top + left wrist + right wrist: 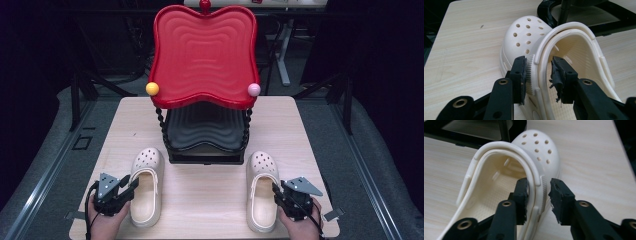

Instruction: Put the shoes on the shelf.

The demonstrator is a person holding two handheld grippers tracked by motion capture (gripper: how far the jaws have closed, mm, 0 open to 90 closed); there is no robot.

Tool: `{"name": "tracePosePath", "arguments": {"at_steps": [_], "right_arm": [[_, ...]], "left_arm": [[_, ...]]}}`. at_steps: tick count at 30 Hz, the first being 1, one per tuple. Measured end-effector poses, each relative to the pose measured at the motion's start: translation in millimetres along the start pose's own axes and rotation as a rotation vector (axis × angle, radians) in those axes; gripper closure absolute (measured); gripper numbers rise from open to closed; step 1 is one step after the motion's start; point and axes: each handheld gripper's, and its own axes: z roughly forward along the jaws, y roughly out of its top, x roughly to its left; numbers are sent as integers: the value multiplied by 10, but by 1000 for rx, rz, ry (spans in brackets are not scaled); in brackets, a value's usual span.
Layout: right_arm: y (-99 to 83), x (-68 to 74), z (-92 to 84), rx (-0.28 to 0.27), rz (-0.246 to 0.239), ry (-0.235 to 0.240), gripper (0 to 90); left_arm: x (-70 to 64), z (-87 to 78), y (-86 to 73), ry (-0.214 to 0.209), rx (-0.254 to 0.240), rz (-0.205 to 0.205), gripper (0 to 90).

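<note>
Each hand-held gripper straddles a clog's side wall — left hand-held gripper on the left clog, right hand-held gripper on the right clog — jaws narrow, not yet clamped, seemingly poised for lifting onto the rack.

The red wavy-edged plastic tray on top hides most of the black tray beneath; both cream perforated foam clogs' heels run off the gripper views' near edges.

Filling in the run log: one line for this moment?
left gripper: open, fingers straddle left clog sidewall | right gripper: open, straddles right clog sidewall | clogs on table
</note>
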Motion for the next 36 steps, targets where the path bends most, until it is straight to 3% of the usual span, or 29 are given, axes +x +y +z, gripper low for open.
{"name": "tracePosePath", "arguments": {"at_steps": [4, 6, 11, 16, 24, 36], "right_arm": [[20, 30, 0, -22, -60, -16, 649], [27, 36, 20, -19, -73, -22, 650], [47, 34, 67, -12, -77, -20, 688], [66, 75, 100, 4, -111, -38, 719], [97, 84, 104, 22, -119, -44, 748], [88, 74, 6, 13, -66, -30, 757]], "left_arm": [[-3, 38, 23, 3, 5, 5, 656], [-4, 59, 29, 2, 13, 1, 656], [-20, 109, 54, 19, 32, 37, 662], [-6, 124, 58, 26, 39, 55, 687], [-26, 135, 70, 58, 49, 106, 734], [-28, -1, 54, 7, 45, 71, 757]]}}
